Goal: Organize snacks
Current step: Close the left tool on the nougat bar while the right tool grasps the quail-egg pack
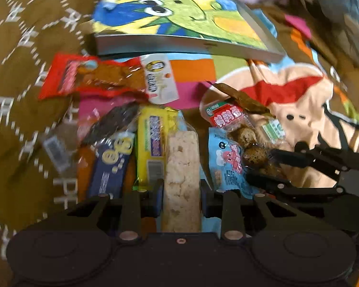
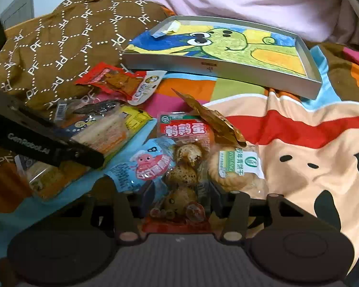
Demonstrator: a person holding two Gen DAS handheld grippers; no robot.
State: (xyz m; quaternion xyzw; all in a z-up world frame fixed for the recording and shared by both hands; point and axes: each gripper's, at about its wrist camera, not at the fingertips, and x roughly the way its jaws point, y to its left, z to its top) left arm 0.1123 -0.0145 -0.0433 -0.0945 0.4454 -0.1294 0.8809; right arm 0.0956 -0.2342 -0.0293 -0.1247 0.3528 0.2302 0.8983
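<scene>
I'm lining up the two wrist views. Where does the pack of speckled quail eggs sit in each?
Left wrist: quail egg pack right of centre, beside the right gripper.
Right wrist: quail egg pack bottom centre, between that gripper's pads.
Shared landmark: cartoon-lined tray behind the snacks.

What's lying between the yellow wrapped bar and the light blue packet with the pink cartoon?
The pale rice bar, clamped by the left gripper, lies between the yellow bar and the blue packet, in the left wrist view.

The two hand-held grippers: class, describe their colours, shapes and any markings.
Both are black. The left hand-held gripper has a wide body with two round discs, blue-edged finger pads, and white lettering along its side. The right hand-held gripper has the same shape.
</scene>
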